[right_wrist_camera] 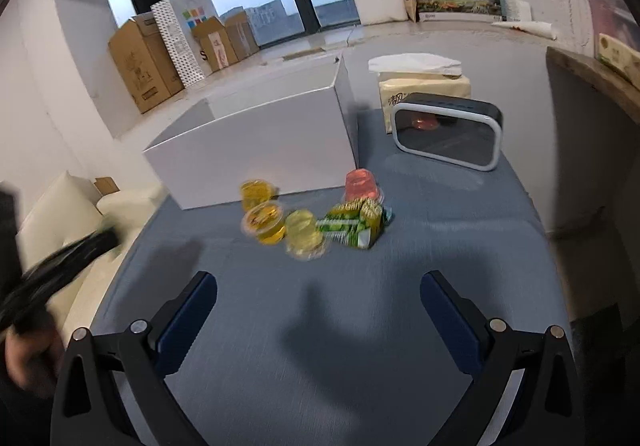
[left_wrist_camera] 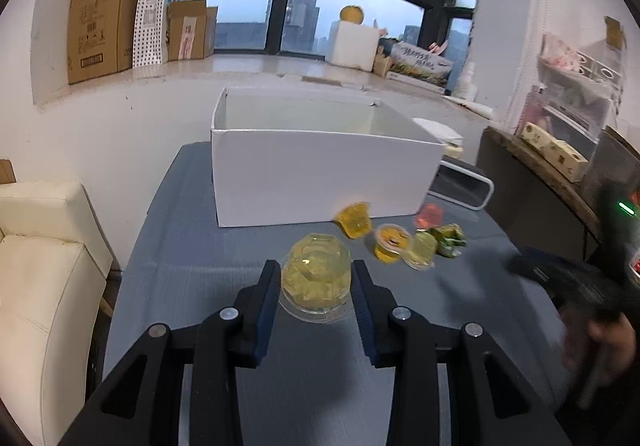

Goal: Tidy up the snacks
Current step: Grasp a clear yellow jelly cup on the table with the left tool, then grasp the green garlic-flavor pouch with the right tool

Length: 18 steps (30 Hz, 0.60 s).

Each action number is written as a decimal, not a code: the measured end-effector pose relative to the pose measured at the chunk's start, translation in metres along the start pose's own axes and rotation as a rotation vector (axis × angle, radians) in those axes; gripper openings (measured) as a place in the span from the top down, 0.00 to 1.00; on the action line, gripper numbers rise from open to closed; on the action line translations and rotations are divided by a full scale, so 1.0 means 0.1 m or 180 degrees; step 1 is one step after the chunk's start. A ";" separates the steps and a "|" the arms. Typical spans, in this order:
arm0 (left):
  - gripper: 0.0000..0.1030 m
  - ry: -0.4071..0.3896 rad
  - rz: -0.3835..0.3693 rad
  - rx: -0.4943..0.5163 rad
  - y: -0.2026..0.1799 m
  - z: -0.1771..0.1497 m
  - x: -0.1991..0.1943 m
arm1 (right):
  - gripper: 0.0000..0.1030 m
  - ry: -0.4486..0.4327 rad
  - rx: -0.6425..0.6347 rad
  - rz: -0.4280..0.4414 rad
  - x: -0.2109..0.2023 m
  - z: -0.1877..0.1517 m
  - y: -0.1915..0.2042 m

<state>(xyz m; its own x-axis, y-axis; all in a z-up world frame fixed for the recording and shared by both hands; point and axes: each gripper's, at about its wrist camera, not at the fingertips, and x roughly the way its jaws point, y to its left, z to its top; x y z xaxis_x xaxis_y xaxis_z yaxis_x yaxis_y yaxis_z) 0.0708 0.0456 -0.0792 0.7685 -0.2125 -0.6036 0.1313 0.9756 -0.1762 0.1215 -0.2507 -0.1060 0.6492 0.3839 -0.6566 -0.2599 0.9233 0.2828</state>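
My left gripper [left_wrist_camera: 315, 274] is shut on a large pale-yellow jelly cup [left_wrist_camera: 316, 276], held upside down above the grey table [left_wrist_camera: 224, 262]. An open white box [left_wrist_camera: 320, 170] stands behind it. Right of the cup lie small jelly cups: yellow [left_wrist_camera: 354, 220], orange-lidded [left_wrist_camera: 391, 242], pale yellow [left_wrist_camera: 422, 250], pink [left_wrist_camera: 430, 216], and green snack packets [left_wrist_camera: 450, 238]. In the right wrist view my right gripper [right_wrist_camera: 318, 306] is open and empty above bare table, short of the same cluster of cups [right_wrist_camera: 266, 222] and green packets [right_wrist_camera: 356, 224]. The white box [right_wrist_camera: 256, 150] is beyond.
A black-and-white clock-like device [right_wrist_camera: 448, 132] and a tissue pack [right_wrist_camera: 424, 86] stand at the table's far right. A cream sofa [left_wrist_camera: 44, 270] is left of the table, a dark cabinet [left_wrist_camera: 532, 186] right. Cardboard boxes [left_wrist_camera: 100, 22] line the window sill.
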 end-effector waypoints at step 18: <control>0.62 0.0018 -0.0041 -0.0065 -0.03 -0.09 0.04 | 0.49 0.0375 0.0661 -0.0165 0.91 0.32 -0.37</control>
<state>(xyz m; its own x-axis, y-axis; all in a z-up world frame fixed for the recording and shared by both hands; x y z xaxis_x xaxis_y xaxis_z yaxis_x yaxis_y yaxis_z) 0.0674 0.0411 -0.0881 0.7633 -0.2253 -0.6054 0.1284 0.9714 -0.1997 0.2129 -0.2503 -0.1543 0.5667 0.3463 -0.7476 -0.0680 0.9239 0.3765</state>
